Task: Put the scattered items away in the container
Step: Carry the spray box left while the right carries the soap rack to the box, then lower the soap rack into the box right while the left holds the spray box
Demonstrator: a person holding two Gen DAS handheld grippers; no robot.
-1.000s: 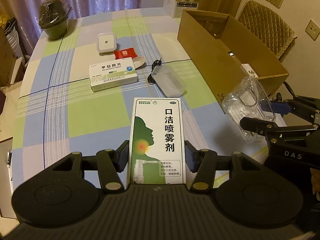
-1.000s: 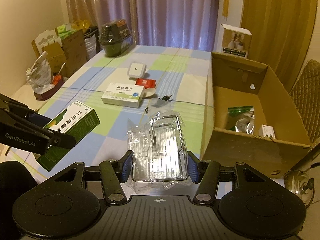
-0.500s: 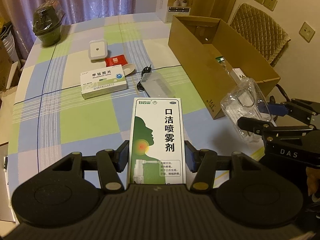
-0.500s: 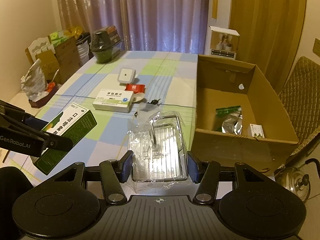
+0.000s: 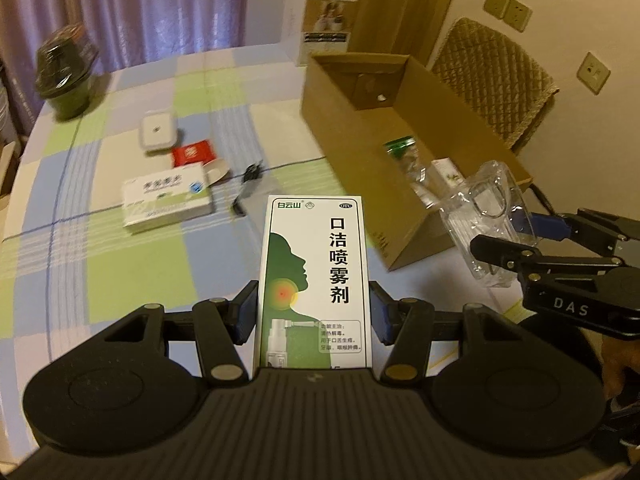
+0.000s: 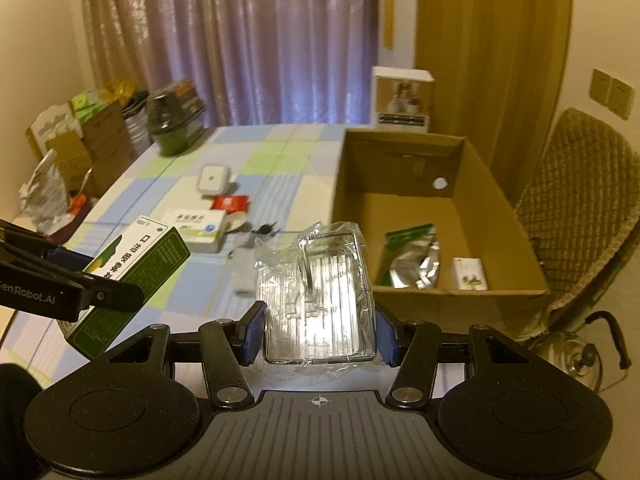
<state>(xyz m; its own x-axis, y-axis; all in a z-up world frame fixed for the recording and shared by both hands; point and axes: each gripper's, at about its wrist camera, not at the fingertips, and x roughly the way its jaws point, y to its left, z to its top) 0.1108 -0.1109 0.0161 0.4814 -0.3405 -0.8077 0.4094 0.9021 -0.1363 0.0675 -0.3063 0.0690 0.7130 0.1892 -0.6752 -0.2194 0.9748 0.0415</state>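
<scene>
The left gripper (image 5: 313, 316) is clamped on a green-and-white spray box (image 5: 314, 276), its blue pads pressing both long sides of the lower half while the box's top end juts out toward 12 o'clock, well beyond the fingertips and clear of the checked tablecloth (image 5: 120, 272). The right gripper (image 6: 319, 330) is clamped on a clear plastic pack (image 6: 320, 300) wrapped in crinkled film; the pads grip its near end on both sides and the rest of the pack reaches forward toward 12 o'clock. From the right wrist view, the open cardboard box (image 6: 472, 300) lies at about 1 o'clock of that pack, its near wall just beyond and to the right of the pack's far end, and inside it rest a green-topped foil pouch (image 6: 412, 256) and a small white carton (image 6: 469, 274). From the left wrist view the same cardboard box sits at 1 to 2 o'clock, with the right gripper and its pack hanging at 3 o'clock above the box's near corner. Left on the cloth, at 10 to 11 o'clock from the spray box, are a white medicine box (image 5: 168, 200), a red packet (image 5: 194, 153), a small white square device (image 5: 158, 134) and a black cable (image 5: 246, 184). A dark wrapped pot (image 5: 66, 76) stands at the table's far left edge.
</scene>
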